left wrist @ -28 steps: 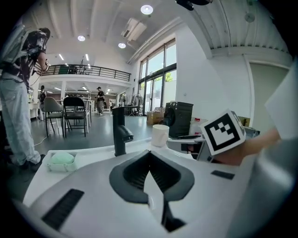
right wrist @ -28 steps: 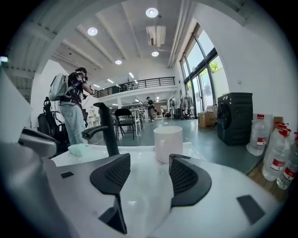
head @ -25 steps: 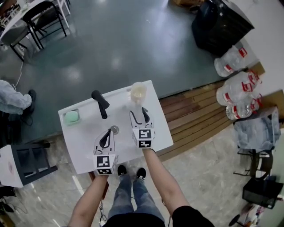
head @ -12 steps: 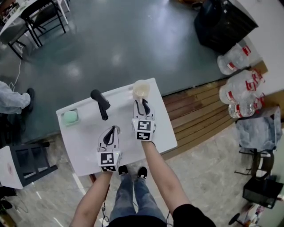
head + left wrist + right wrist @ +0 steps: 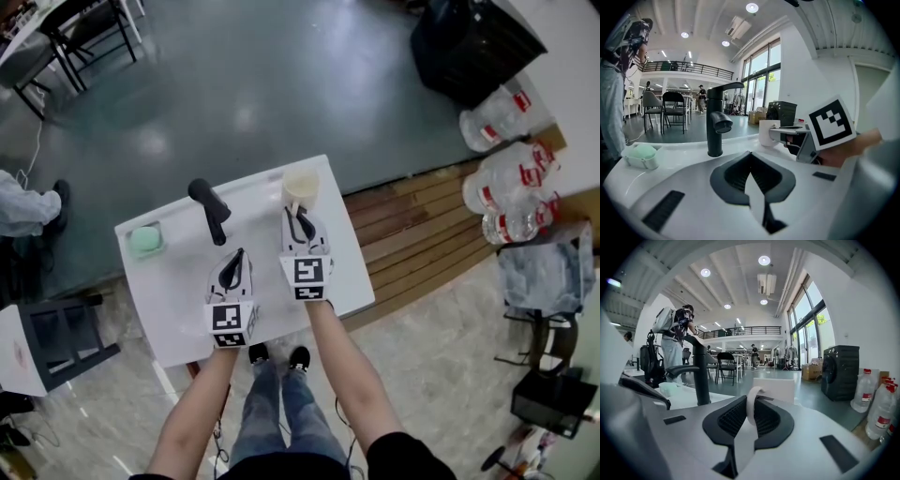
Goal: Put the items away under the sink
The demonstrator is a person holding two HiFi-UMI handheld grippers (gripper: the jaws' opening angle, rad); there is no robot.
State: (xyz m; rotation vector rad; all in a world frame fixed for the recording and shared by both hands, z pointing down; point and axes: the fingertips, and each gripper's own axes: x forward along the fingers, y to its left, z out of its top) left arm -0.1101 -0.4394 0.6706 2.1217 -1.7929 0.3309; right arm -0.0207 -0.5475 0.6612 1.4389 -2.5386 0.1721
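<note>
Cream glazed ceramic: the mug is standing just ahead of the right gripper, with its handle loop sitting between the jaws. The jaws are drawn narrow onto that loop from either side. The ribbed black pads appear to be touching it, though the wide lens is making firm contact hard to confirm. The left gripper is empty, jaws together, held behind and to the left of the right one over the white counter.

Judgement: the step in hand is securing the mug for carrying below the sink. The handle is thin, smooth and curved, so it is likely to pivot unless the pads are biting mid-loop. A straight lift that keeps the mug upright looks wisest.

A matte black faucet, cylindrical with a bent spout, is standing left of the right gripper's jaws. Farther left, a pale green, soft-looking sponge is resting in a shallow dish.
</note>
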